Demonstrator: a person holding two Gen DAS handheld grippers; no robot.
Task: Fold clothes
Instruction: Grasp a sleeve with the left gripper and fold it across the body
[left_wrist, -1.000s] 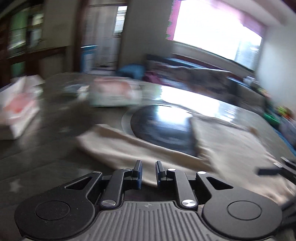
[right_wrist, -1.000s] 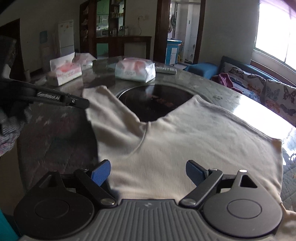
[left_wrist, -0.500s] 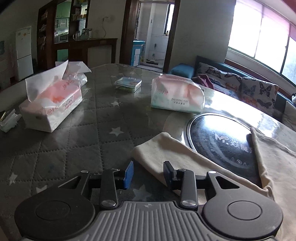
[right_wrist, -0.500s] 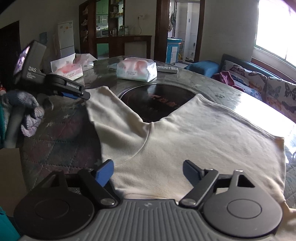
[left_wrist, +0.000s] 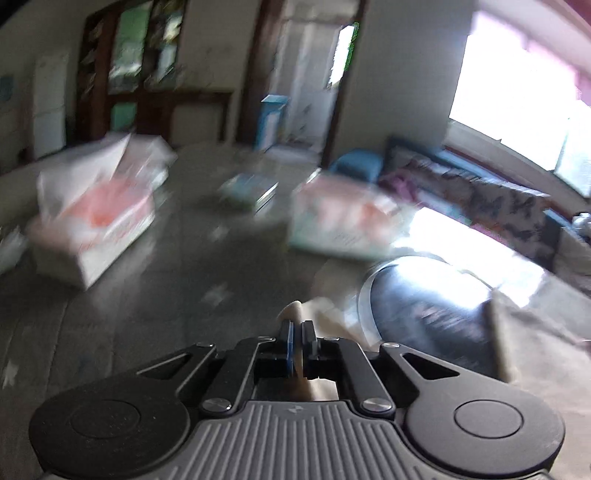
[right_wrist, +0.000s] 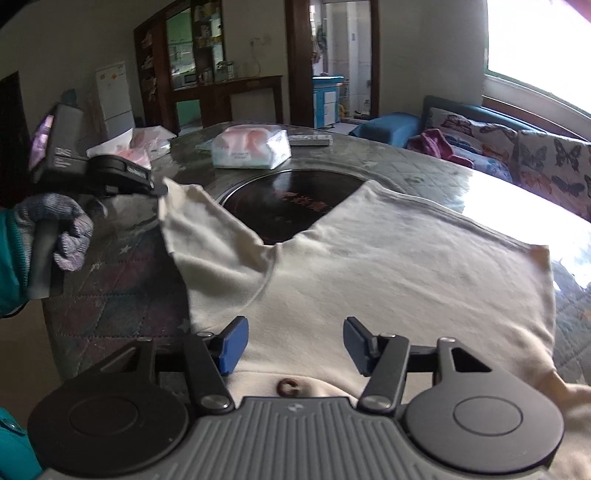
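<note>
My left gripper, fingers apart half a second ago, now clamps the sleeve of one cream shirt lying on the surface; right gripper fingers stay apart. Three tissue packs.

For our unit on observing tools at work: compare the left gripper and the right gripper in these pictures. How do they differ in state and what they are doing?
The left gripper is shut, pinching the cream shirt's sleeve end; the right gripper is open and holds nothing. The left gripper lifts its cloth off the table; the right gripper hovers over the shirt's collar area. Both have blue-padded black fingers.
</note>
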